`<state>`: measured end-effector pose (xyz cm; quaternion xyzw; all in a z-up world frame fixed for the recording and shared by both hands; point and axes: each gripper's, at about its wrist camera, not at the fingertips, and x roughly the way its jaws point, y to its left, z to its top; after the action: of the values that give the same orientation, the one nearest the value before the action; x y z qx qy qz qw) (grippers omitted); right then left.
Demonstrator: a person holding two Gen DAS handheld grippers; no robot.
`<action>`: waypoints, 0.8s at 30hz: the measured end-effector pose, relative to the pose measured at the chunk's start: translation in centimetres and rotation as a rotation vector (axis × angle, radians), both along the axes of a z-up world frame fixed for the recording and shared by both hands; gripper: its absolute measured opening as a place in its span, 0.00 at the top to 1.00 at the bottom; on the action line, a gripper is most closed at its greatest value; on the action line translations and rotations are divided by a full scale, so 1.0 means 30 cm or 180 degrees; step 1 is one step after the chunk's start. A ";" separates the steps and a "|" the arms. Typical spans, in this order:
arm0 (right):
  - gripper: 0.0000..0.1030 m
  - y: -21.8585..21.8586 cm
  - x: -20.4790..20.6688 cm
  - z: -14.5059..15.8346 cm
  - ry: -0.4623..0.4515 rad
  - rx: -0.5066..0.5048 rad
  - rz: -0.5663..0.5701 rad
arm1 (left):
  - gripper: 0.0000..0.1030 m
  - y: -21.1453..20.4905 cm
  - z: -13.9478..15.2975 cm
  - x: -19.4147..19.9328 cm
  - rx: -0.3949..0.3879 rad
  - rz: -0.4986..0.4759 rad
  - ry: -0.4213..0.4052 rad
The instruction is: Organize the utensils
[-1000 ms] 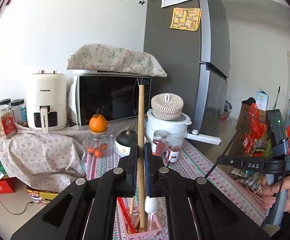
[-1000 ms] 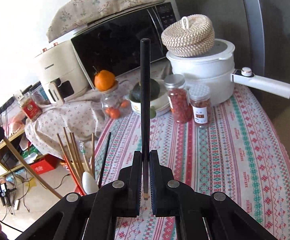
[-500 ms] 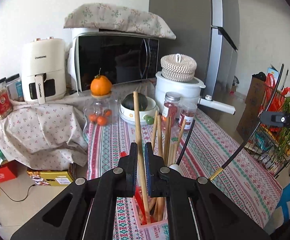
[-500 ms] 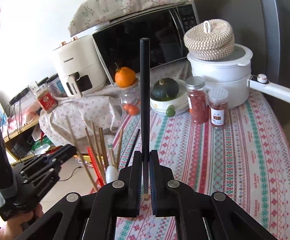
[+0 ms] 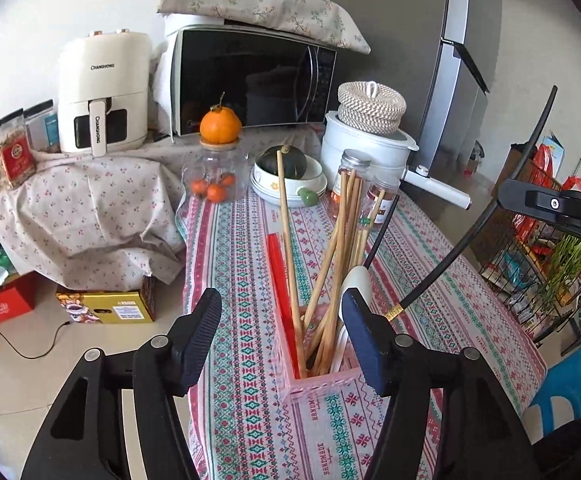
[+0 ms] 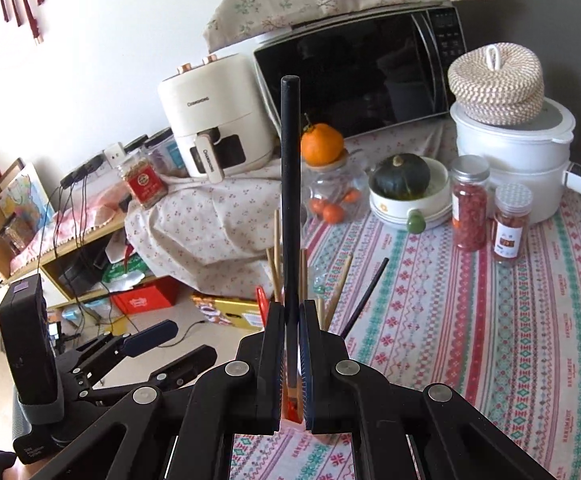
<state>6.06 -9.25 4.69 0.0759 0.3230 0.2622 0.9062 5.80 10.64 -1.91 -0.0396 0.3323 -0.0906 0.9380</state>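
A: Change since a second ago: the left gripper [image 5: 281, 336] has let go of the wooden chopstick [image 5: 288, 248]. Its jaws were pinched on the stick; now they stand wide apart with nothing between them, one on each side of the pink holder [image 5: 318, 384].

B: And the stick?

A: Standing in the holder, leaning a little toward the left wall, next to a red utensil [image 5: 280, 276]. The other wooden chopsticks [image 5: 344, 240] fan to the right in the same holder, with a white spoon [image 5: 357, 280] and a thin black chopstick [image 5: 382, 228] at the right edge.

B: Holder position?

A: On the patterned tablecloth [image 5: 246, 264], near the front edge of the table, just ahead of the left jaws.

B: Right side?

A: Right gripper [image 6: 290, 360] has its jaws closed tight on a black chopstick [image 6: 291, 200], held upright, with the dark end high above the fingers. From the left wrist view the same stick [image 5: 490, 216] runs as a long dark curve, gold-banded near its lower end, which sits just beside the right rim of the holder. Whether the tip is inside the holder, cannot tell.

B: Compared with before?

A: The right gripper has come closer to the holder; the chopstick tops now show directly behind its jaws. The left gripper [image 6: 150, 344] is visible low left in the right wrist view, fingers spread.

B: Background?

A: Microwave [image 5: 250, 80], air fryer [image 5: 102, 92], white pot [image 5: 366, 148], two spice jars [image 6: 486, 208], orange [image 5: 220, 126] on a glass jar. All well behind the holder.
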 end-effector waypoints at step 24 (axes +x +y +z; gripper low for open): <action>0.00 -0.125 -0.031 -0.093 0.0178 -0.0302 -0.0797 | 0.00 -0.089 0.025 -0.090 0.0234 0.0251 0.0243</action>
<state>5.12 -12.99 1.91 0.0800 0.3482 0.1293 0.9250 3.09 7.95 -1.15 -0.0216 0.3691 -0.0397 0.9283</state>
